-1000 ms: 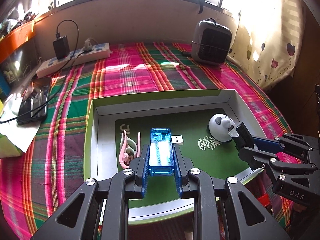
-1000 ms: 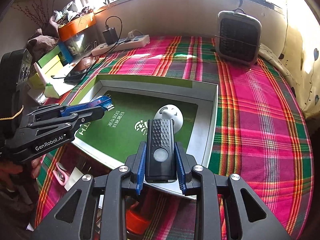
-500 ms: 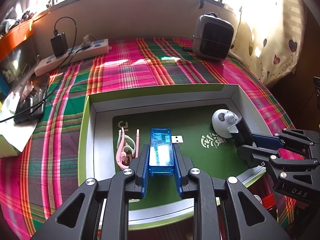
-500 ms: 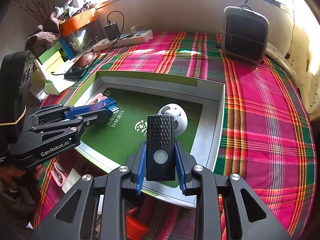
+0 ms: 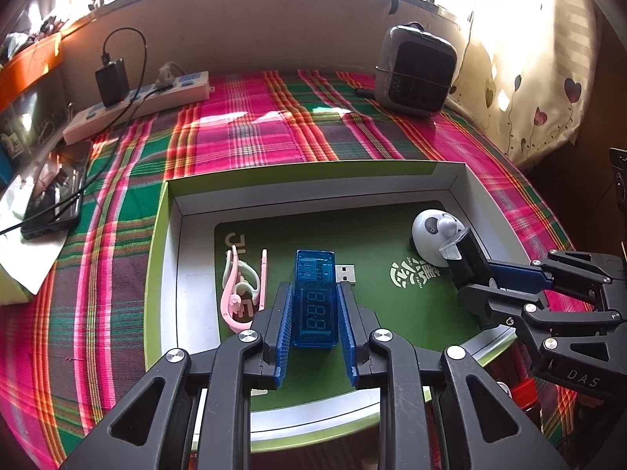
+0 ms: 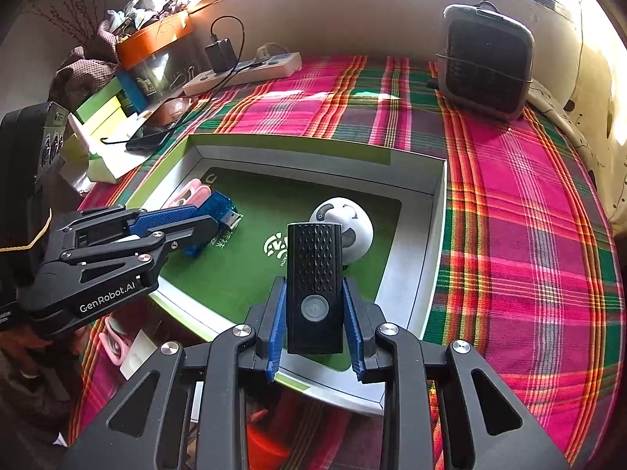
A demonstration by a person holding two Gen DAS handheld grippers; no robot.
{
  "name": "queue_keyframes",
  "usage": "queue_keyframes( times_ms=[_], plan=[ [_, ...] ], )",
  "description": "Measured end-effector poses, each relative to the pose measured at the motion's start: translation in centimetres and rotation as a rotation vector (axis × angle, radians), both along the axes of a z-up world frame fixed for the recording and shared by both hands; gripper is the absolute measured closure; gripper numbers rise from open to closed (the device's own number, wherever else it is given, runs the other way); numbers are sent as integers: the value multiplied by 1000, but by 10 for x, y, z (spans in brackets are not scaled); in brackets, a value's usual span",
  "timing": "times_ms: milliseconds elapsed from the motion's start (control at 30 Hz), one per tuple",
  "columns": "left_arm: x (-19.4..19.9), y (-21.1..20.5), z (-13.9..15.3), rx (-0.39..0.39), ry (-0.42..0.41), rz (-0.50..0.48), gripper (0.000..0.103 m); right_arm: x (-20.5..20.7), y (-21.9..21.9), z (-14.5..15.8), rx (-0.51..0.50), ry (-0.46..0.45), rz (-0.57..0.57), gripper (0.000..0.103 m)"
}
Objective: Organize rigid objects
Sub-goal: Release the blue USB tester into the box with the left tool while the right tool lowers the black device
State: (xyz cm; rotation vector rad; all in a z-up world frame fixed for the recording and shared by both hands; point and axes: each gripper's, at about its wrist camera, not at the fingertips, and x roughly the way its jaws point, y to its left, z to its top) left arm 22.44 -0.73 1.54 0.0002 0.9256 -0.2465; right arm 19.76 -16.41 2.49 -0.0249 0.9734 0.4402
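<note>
My left gripper [image 5: 315, 293] is shut on a blue see-through USB meter [image 5: 315, 301] and holds it low over the green floor of an open box [image 5: 274, 192]. It shows in the right wrist view [image 6: 207, 227] too. My right gripper [image 6: 313, 305] is shut on a black ribbed device with a round button [image 6: 313, 286], held over the box's right side, close to a white panda-faced ball [image 6: 352, 231]. Pink ear hooks [image 5: 239, 293] lie in the box at the left.
A grey heater [image 5: 415, 74] stands at the back right on the plaid cloth. A power strip with a charger [image 5: 137, 98] lies at the back left, a phone [image 5: 55, 188] left of the box. Pink hooks [image 6: 113, 344] and something red [image 6: 266, 450] lie near the front edge.
Both grippers have moved forward and down into the box with their objects. The black device has come closer to the panda ball.
</note>
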Motion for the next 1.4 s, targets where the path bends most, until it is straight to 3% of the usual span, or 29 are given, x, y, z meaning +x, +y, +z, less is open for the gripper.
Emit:
queue_keyframes(
  times_ms=[833, 1400],
  plan=[
    [-13, -3, 8, -20, -17, -18, 71, -2, 1, 0, 3, 23, 10, 74],
    [-27, -3, 17, -26, -38, -25, 69, -6, -1, 2, 10, 29, -6, 73]
  ],
)
